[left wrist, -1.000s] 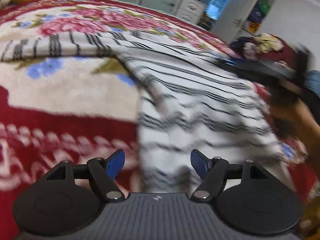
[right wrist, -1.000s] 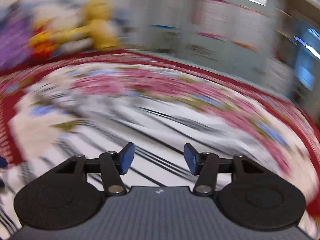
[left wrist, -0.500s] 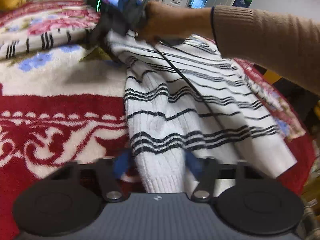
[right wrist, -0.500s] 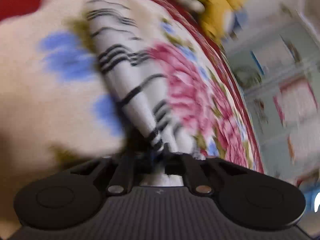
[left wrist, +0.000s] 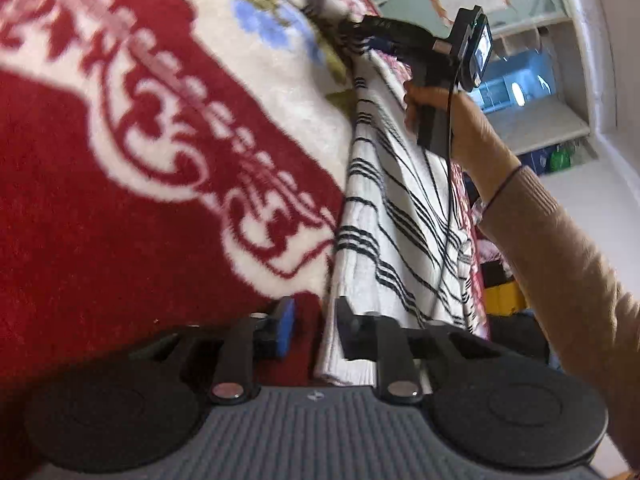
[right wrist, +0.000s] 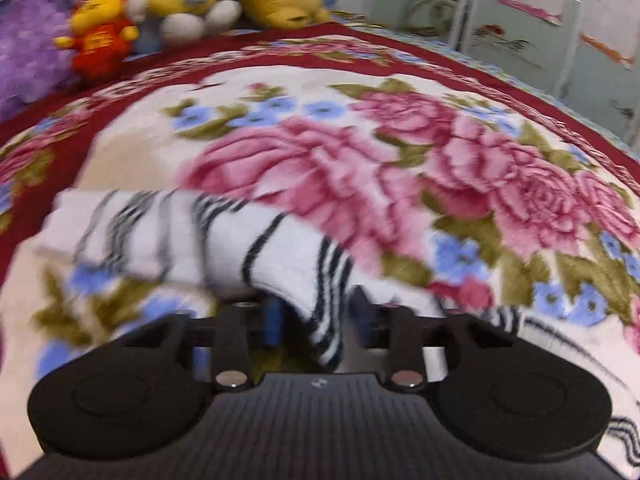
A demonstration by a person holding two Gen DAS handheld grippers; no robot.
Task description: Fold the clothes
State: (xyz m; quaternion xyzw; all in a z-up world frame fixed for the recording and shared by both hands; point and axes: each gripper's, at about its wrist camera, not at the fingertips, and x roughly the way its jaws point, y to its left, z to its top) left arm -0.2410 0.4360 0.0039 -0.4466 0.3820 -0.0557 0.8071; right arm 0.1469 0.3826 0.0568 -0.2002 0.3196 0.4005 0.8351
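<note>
My left gripper (left wrist: 314,328) jaws are opening around the striped sweater (left wrist: 396,216) hem on the floral blanket (left wrist: 120,200); my right gripper (right wrist: 316,320) jaws are opening, its sleeve between them.

Around you: a red blanket (right wrist: 400,92) with pink roses and blue flowers; plush toys (right wrist: 192,0) lined at its far edge, yellow, red and purple; pale cupboard doors (right wrist: 520,20) beyond.
</note>
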